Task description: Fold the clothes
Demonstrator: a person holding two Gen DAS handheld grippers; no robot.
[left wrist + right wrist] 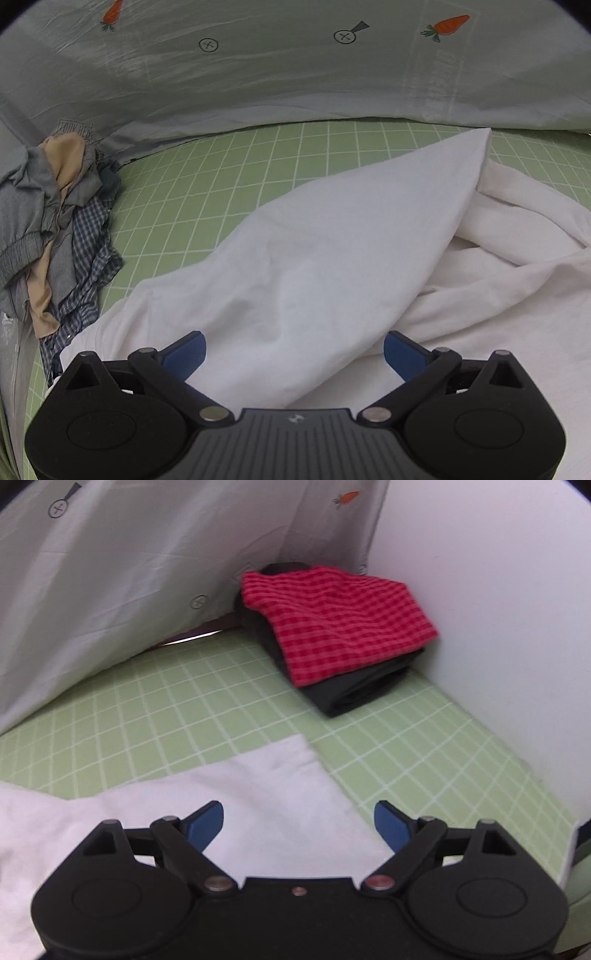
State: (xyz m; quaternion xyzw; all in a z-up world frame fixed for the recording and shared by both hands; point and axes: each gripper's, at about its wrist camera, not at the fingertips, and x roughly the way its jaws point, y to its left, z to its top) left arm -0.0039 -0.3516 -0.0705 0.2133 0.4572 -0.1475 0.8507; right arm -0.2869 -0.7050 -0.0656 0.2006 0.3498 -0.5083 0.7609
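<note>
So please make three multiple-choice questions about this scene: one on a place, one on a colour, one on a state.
1. Where does the red checked cloth lie?
A. On a folded black garment
B. Under the white garment
C. In the right gripper

2. What colour is the mat with the grid?
A. Blue
B. Green
C. Brown

3. How is the left gripper?
A. Shut on the white garment
B. Shut on nothing
C. Open

Answers: 1 A, the black fabric shows beneath it in the corner; 2 B, pale green with white lines; 3 C, its blue fingers stand wide apart above the white fabric.

"TOOK HERE" stamp on grey sheet
</note>
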